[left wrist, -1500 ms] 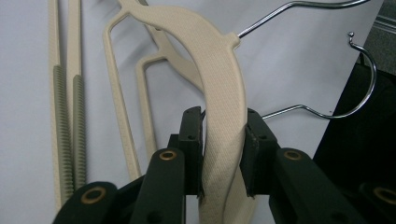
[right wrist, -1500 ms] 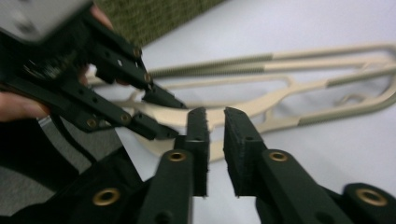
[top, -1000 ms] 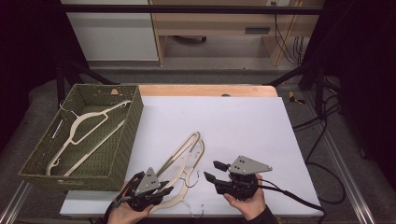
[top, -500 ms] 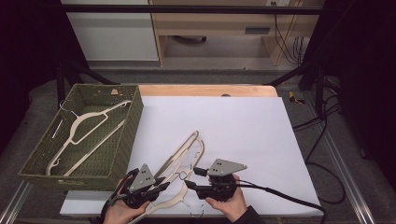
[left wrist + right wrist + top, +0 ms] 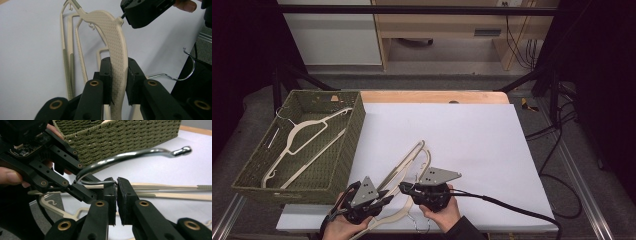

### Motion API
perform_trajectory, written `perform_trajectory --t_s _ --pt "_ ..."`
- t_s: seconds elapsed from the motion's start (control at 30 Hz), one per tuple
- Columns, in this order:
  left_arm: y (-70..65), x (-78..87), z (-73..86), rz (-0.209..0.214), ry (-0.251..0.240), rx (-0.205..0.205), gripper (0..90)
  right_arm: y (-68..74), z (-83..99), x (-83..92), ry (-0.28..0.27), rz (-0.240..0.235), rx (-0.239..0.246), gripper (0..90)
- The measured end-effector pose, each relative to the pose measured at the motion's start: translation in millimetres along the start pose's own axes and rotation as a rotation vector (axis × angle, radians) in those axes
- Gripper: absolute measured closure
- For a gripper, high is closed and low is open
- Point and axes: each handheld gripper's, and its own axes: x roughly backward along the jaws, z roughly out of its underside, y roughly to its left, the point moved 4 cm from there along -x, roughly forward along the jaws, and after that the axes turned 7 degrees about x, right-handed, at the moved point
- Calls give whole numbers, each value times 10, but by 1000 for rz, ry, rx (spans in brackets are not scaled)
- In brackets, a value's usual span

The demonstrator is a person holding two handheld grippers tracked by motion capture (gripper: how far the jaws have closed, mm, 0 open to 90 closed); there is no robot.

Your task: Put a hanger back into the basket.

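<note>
1. Holding a cream hanger (image 5: 117, 50) at the near edge of the white table (image 5: 472, 135) with my left gripper (image 5: 379, 202). Both pads are squeezed on its textured shoulder, so that one's clamped tight.
2. My right gripper (image 5: 116, 195) has just been closing, and its pads now nearly meet, pinching the base of the chrome hook (image 5: 130, 156) where the wire comes out of the hanger's neck.
3. From above, my right gripper sits just right of the left one, almost touching, with my hands behind them.
4. A second cream hanger (image 5: 409, 157) lies flat under the first, stretching toward the far side.
5. Off to the left, the green woven basket (image 5: 349, 150) has another hanger (image 5: 304, 132) in it.
</note>
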Motion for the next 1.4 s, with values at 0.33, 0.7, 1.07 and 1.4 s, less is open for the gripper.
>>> perform_trajectory --t_s 0.33,0.7,1.07,1.4 --pt "-1 157 -108 -120 -69 -76 496 -12 -69 -25 -14 28 19 878" --pt "-31 66 -230 -153 85 -78 623 -25 -131 -27 -20 38 11 879" --pt "-23 23 -222 -214 131 -47 810 -34 -143 15 -3 41 23 820" --pt "211 162 -262 -317 104 19 852 -139 -128 388 3 100 18 665"
